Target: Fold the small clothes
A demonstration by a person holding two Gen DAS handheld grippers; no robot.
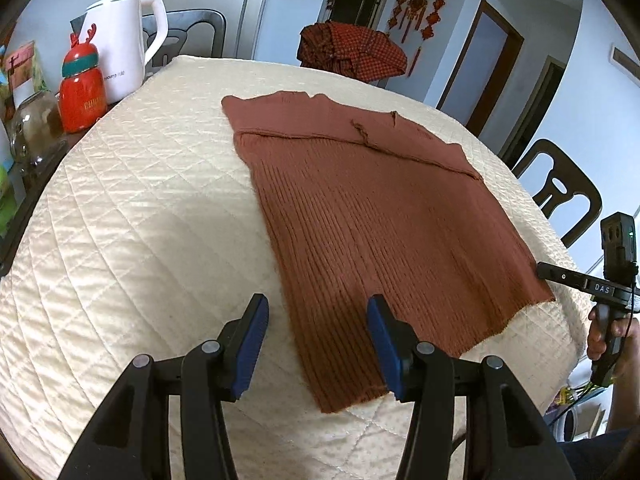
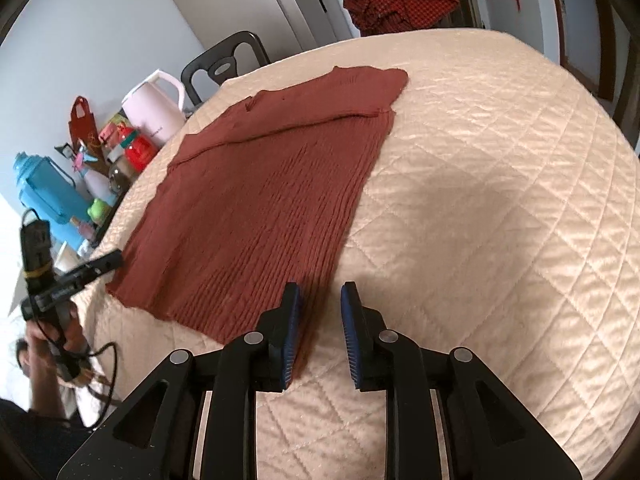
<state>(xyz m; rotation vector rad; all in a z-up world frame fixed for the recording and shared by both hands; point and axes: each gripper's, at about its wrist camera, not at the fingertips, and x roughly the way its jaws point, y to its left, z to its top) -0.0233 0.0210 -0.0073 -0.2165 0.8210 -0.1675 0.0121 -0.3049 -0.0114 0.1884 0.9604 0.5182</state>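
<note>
Nearest the left wrist view, the left claw point(image 1: 318, 344) is seen with its blue pads spread wide and nothing between them, poised above the near left corner of the rust-brown ribbed garment point(image 1: 360, 208). One pad appears to hang over the cloth and the other over the bare quilted surface point(image 1: 140, 208), so the hem edge is straddled. In the right wrist view the right claw point(image 2: 320, 320) is likewise parted, though more narrowly, and holds nothing; it is aimed at the near right corner of the garment point(image 2: 256, 200), whose edge lies just under the left pad.

The garment is spread flat near the middle of the surface point(image 2: 500, 200), hem toward the operator, with a band already turned over across its far end. The step in hand is judged to be the pinching of both hem corners. It would be done well if each claw were lowered until one pad slides beneath the hem, all layers being taken together, and if both corners were lifted evenly so the ribs stay straight. The quilted cover should not be caught with the knit.

Farther off, a white kettle point(image 1: 120, 40), a red bottle point(image 1: 80, 92) and a red checked cloth point(image 1: 352, 52) stand well clear.
</note>
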